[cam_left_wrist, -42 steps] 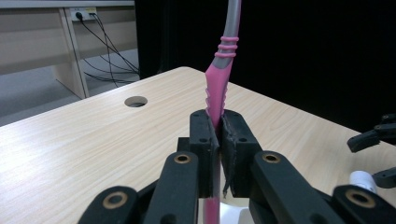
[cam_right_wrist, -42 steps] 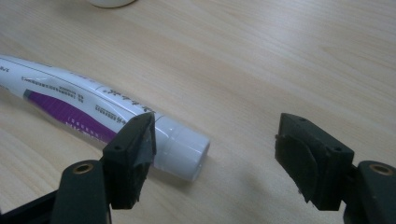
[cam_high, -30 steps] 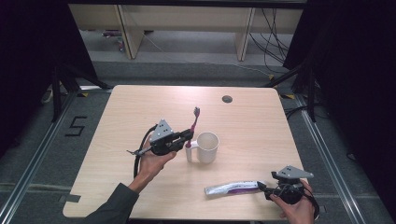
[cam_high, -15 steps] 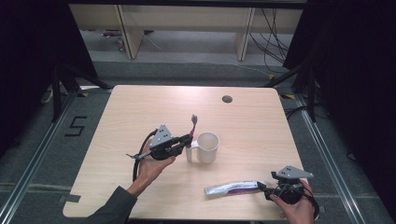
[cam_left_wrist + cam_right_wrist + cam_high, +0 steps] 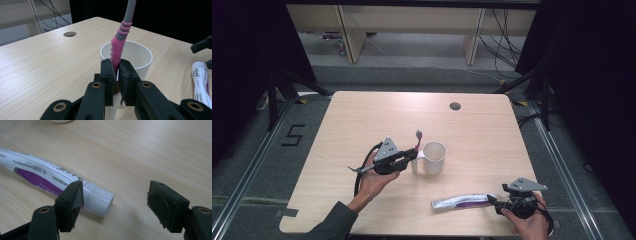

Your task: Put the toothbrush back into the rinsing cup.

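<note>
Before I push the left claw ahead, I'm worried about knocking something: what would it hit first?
Probably the white cup, right behind the toothbrush that the left claw grips.

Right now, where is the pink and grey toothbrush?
In the high view the pink and grey toothbrush stands near mid-table, clamped upright in the left gripper, beside the white cup.
</note>
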The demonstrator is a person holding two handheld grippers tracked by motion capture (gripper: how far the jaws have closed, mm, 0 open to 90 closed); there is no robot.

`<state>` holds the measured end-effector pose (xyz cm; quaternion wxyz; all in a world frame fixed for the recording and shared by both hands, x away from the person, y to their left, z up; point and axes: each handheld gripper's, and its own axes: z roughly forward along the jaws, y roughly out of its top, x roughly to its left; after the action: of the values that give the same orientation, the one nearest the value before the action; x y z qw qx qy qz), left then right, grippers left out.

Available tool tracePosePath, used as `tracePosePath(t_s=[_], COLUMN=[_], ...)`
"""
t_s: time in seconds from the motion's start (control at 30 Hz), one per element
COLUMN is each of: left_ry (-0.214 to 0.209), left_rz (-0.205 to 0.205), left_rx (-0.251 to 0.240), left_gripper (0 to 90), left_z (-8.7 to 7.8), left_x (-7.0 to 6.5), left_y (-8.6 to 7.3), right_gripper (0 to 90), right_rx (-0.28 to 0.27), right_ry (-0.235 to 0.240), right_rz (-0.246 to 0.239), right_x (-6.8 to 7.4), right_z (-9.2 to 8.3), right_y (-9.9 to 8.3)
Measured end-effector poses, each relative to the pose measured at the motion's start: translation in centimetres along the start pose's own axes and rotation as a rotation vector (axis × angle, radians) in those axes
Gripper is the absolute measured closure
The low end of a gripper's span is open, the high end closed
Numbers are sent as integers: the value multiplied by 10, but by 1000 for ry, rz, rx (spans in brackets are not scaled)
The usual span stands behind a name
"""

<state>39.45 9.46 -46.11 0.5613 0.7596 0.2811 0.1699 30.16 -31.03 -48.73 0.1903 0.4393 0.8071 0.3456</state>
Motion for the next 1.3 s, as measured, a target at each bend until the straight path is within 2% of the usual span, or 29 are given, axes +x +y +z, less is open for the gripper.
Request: tracePosePath(t_s=[0.23,0.37,0.43,0.5,0.6,0.67,0.73,0.97,1.03,1.07,1.13,1.23,1.3], left_ry=[-1,0,-3,9,20,20,13,17,11,9,13,-3,5], left_rz=[10,10,7,3,-14,-6,-15,-33,-30,-31,-35,-46,-40], left_rx=[15,14,7,15,-3,-8,-6,-6,-6,-10,-7,-5,9], left_gripper=[791,737,679,622,500,465,426,385,379,377,366,335,330], left_z=[-1,-1,-1,-2,-5,-8,-10,-18,-19,-20,-21,-22,-25], left_x=[-1,-1,-1,-2,-2,-2,-2,-3,-3,-3,-3,-3,-3], left_y=[-2,-2,-2,-1,1,2,4,6,5,5,6,5,4], right_gripper=[299,299,299,299,299,299,299,299,299,299,299,299,299], right_rx=[0,-3,-2,-3,-1,-2,-1,-2,1,11,-3,1,1], right_ry=[2,1,0,0,1,0,1,1,5,6,1,6,7], right_rz=[0,1,0,1,1,1,1,1,16,48,8,26,28], right_x=[0,0,0,0,0,0,0,0,1,4,1,3,3], right_z=[0,1,0,0,0,0,0,0,-1,-2,0,-2,-2], right_y=[0,0,0,0,0,0,0,0,1,1,0,1,1])
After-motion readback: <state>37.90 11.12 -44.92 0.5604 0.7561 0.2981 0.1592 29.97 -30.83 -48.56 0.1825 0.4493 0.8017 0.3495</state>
